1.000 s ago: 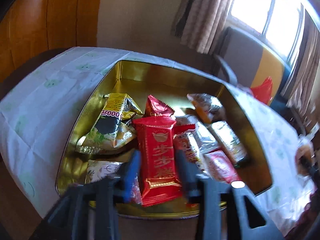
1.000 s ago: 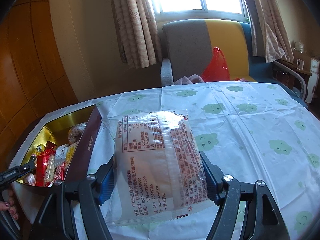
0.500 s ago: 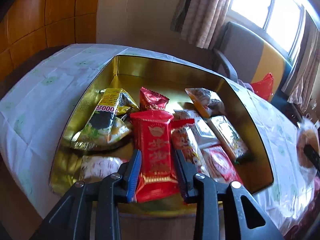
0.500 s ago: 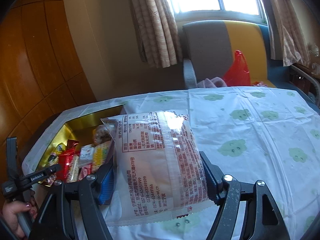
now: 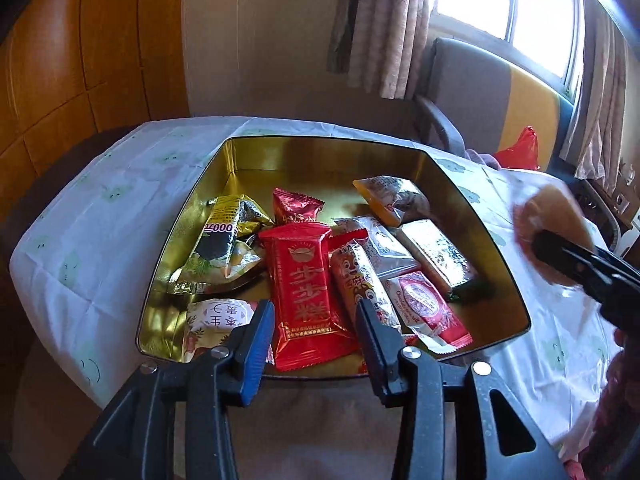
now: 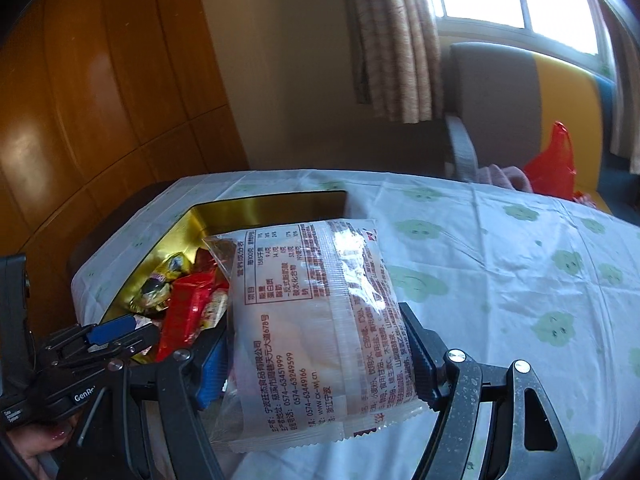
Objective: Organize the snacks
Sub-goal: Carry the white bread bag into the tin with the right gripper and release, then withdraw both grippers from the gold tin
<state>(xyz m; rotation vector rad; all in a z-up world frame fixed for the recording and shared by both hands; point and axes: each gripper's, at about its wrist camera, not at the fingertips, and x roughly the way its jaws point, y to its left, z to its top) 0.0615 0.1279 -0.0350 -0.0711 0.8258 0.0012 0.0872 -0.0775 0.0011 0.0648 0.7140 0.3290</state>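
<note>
Had left gripper [image 5: 316, 326] just opening over red packet [image 5: 308, 292] in tin [image 5: 280, 152]; right gripper [image 6: 316, 356] clamped on clear bag [image 6: 316, 320].

The tin [image 5: 320, 160] is gold inside. The tablecloth [image 6: 520, 264] is white with green smiling blobs. The curtains [image 5: 384, 28] are beige.

Black fingers [image 5: 376, 340], blue pad, perhaps "GenRo" lettering
</note>
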